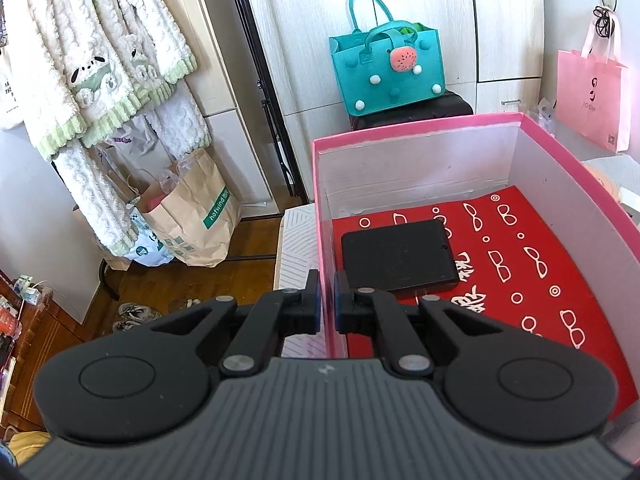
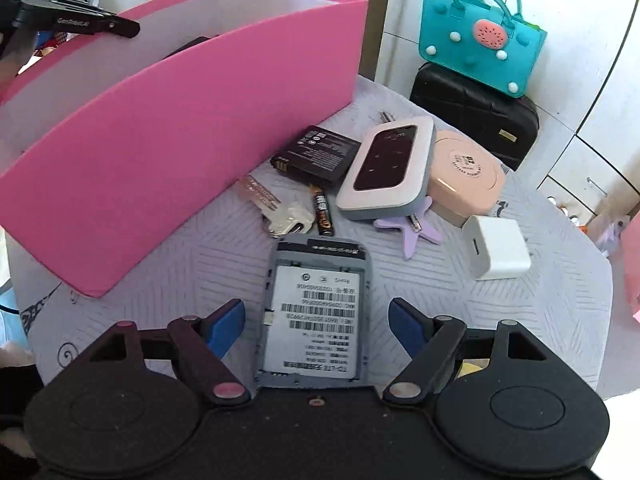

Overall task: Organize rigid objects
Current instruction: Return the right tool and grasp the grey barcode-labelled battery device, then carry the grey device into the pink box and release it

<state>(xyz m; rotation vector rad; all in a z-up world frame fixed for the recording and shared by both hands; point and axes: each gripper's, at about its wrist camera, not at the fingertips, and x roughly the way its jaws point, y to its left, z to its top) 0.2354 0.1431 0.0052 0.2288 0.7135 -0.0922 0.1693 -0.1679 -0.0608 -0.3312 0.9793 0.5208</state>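
Observation:
My left gripper (image 1: 327,296) is shut on the near left wall of the pink box (image 1: 416,128). A flat black device (image 1: 398,258) lies inside on the red patterned floor. In the right wrist view the pink box (image 2: 168,128) stands at the left of the table. My right gripper (image 2: 317,312) is open, one finger on each side of a grey device shell (image 2: 314,312) lying label up. Beyond it lie a black battery (image 2: 316,156), a white router with a dark face (image 2: 386,166), a peach round case (image 2: 466,170), a white charger (image 2: 496,252), keys (image 2: 276,208) and a small cell (image 2: 323,216).
A purple star-shaped piece (image 2: 420,230) lies under the router. A teal felt bag (image 2: 480,40) sits on a black suitcase (image 2: 472,116) behind the table. Paper bags (image 1: 188,216) and hanging robes (image 1: 92,64) are at the left. A pink bag (image 1: 592,96) hangs at the right.

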